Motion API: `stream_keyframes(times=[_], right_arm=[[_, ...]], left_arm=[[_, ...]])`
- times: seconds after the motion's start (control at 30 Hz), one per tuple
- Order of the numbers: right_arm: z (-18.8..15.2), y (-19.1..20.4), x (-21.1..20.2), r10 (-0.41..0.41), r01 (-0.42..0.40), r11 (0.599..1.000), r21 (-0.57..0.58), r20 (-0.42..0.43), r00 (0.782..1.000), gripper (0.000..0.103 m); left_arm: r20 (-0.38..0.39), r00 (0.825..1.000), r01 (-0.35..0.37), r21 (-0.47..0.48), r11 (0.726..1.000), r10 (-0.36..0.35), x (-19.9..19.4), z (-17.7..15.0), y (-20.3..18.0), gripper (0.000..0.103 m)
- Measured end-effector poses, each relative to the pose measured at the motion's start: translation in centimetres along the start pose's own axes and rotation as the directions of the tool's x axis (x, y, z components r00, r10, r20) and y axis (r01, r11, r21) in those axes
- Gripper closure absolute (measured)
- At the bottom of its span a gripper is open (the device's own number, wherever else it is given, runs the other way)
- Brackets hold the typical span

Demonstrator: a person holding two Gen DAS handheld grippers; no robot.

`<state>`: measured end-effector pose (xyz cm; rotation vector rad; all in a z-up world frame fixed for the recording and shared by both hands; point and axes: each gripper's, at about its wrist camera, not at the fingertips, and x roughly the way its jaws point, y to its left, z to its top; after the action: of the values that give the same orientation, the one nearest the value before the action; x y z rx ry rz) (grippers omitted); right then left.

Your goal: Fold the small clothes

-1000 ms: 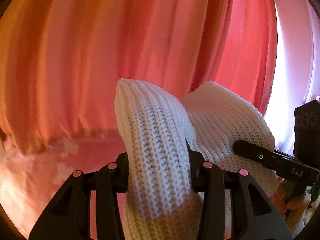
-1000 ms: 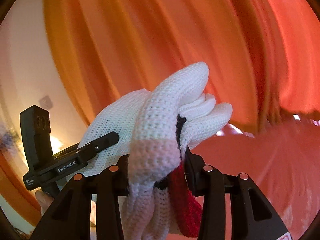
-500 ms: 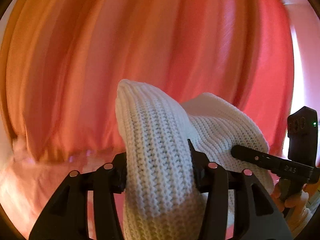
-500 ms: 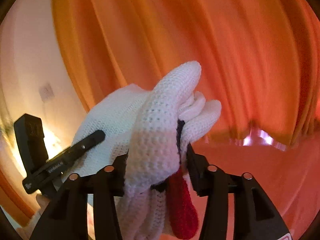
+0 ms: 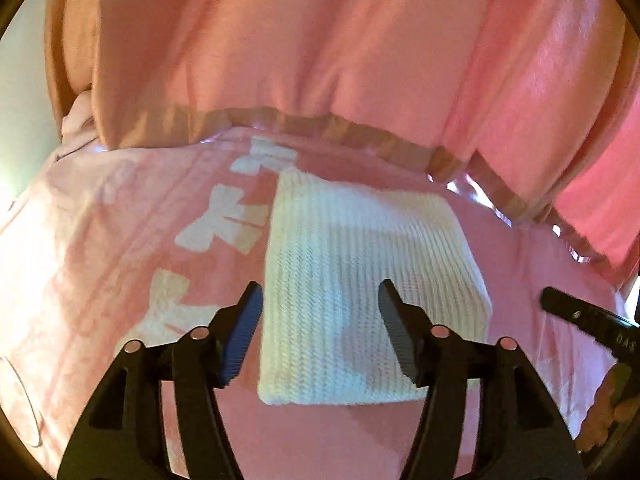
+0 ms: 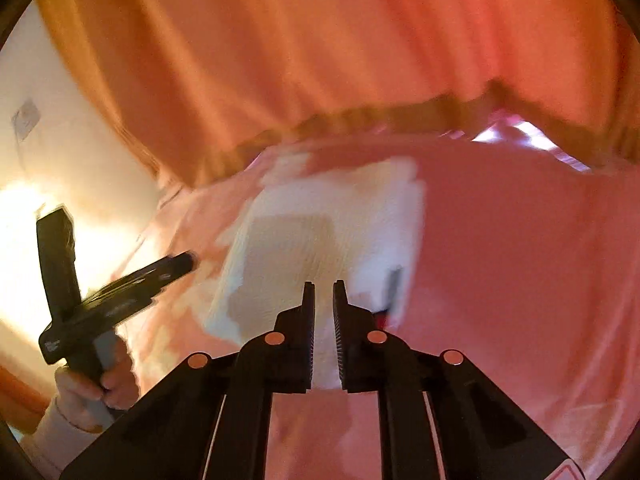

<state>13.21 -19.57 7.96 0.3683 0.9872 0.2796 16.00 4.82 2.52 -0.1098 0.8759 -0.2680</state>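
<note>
A white knitted garment point(image 5: 360, 240) lies folded flat in a rough rectangle on the pink sheet point(image 5: 100, 240). My left gripper point(image 5: 319, 284) hovers just over its near half; its jaws are opening and nothing is between them. In the right wrist view the same garment point(image 6: 328, 216) is blurred, with a bit of red and dark trim point(image 6: 390, 300) at its right edge. My right gripper point(image 6: 323, 283) hangs above its near edge, jaws closing to a narrow slit on nothing. Each gripper shows in the other's view: the right gripper point(image 5: 576, 316), the left gripper point(image 6: 132, 288).
The sheet carries white bow prints point(image 5: 224, 224) left of the garment. An orange-pink curtain point(image 5: 320, 60) hangs along the far edge of the bed. A hand point(image 6: 100, 384) holds the left tool's handle. A pale wall point(image 6: 48, 140) stands at the left.
Both grippers held the garment up in front of the curtain; now it lies on the sheet, released. Both views have tipped down. The left jaws spread, the right jaws came nearly together.
</note>
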Motion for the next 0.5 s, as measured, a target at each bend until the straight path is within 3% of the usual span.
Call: stream_keyframes(times=[0.03, 0.07, 0.1, 0.17, 0.3, 0.33, 0.37, 0.47, 0.5], right_arm=[[-0.4, 0.4, 1.0, -0.041, 0.041, 0.999, -0.014, -0.016, 0.999, 0.086], [-0.8, 0.4, 2.0, -0.105, 0.104, 0.994, -0.025, -0.024, 0.994, 0.069], [-1.3, -0.1, 2.7, -0.15, 0.15, 0.989, -0.011, -0.023, 0.988, 0.046], [-2.1, -1.7, 4.0, -0.146, 0.148, 0.988, 0.031, -0.054, 0.988, 0.037], [-2.7, -3.0, 7.5, -0.094, 0.108, 0.99, 0.088, -0.156, 0.983, 0.037], [-2.4, -3.1, 8.7, -0.083, 0.1, 0.99, 0.095, -0.172, 0.982, 0.043], [-2.6, -3.2, 9.7, -0.045, 0.068, 0.991, 0.112, -0.194, 0.98, 0.078], [-2.7, -2.8, 9.4, -0.025, 0.05, 0.992, 0.119, -0.202, 0.979, 0.087], [-2.0, -2.2, 8.0, -0.029, 0.045, 0.994, 0.096, -0.168, 0.985, 0.087]], left_arm=[[-0.013, 1.0, -0.004, 0.005, 1.0, 0.004, 0.2, -0.7, -0.3, 0.036], [-0.027, 1.0, -0.004, 0.004, 1.0, 0.004, 0.8, -0.9, -0.4, 0.032], [-0.045, 0.999, -0.009, -0.01, 1.0, 0.009, 1.4, -1.1, -0.1, 0.03], [-0.067, 0.998, -0.001, -0.047, 0.999, -0.003, 2.0, -1.4, 0.7, 0.018], [-0.174, 0.982, 0.041, -0.16, 0.986, -0.069, 4.9, -2.6, 3.2, 0.017], [-0.189, 0.98, 0.04, -0.16, 0.986, -0.07, 5.5, -2.9, 3.4, 0.027], [-0.212, 0.975, 0.036, -0.144, 0.989, -0.066, 6.3, -3.1, 3.3, 0.048], [-0.242, 0.966, 0.06, -0.112, 0.992, -0.086, 6.8, -3.3, 2.4, 0.077], [-0.233, 0.968, 0.073, -0.097, 0.993, -0.094, 6.3, -3.1, 1.9, 0.078]])
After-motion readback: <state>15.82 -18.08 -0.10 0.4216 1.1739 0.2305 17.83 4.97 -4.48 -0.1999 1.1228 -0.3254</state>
